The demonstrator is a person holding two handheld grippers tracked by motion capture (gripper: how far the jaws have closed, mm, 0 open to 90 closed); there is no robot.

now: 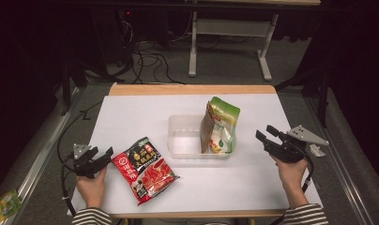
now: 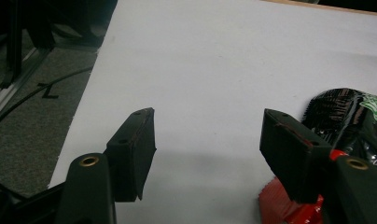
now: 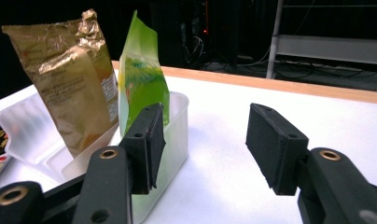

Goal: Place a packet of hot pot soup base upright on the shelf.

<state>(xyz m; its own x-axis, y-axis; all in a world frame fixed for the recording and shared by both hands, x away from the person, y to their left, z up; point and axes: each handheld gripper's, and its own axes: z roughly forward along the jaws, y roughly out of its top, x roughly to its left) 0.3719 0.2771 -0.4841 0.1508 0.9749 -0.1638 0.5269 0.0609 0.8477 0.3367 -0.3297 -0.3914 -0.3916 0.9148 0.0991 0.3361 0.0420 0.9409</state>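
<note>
- Both tools stood with jaws apart and nothing between them: the left tool [image 1: 103, 157] rested low at the near left of the bench [image 1: 253, 187], and the right tool [image 1: 266, 135] hung at the near right, its jaws aimed toward the tub.
- Left hand [image 1: 91, 185] gripped its tool from beneath, forearm in a striped sleeve coming in from the near edge; in the left gripper view the left tool's [image 2: 207, 154] right jaw sat just beside the corner of the red-and-black packet [image 2: 345, 116], not on it.
- Right hand [image 1: 291, 173] held its tool raised a little off the bench, wrist angled inward; in the right gripper view the right tool [image 3: 203, 144] looked past the tub's [image 3: 177, 140] near wall.
- Red-and-black packet [image 1: 144, 168] lay flat on the bench, outside the tub and near its left front corner.
- Clear plastic tub [image 1: 178, 126] sat mid-bench with two packets already standing upright in its right half: a gold packet [image 1: 208, 131] and a green packet [image 1: 223, 124], leaning together.
- By my reading the packing was about two thirds done; the flat packet remained to be lifted in, and the left tool seemed placed for that.
</note>
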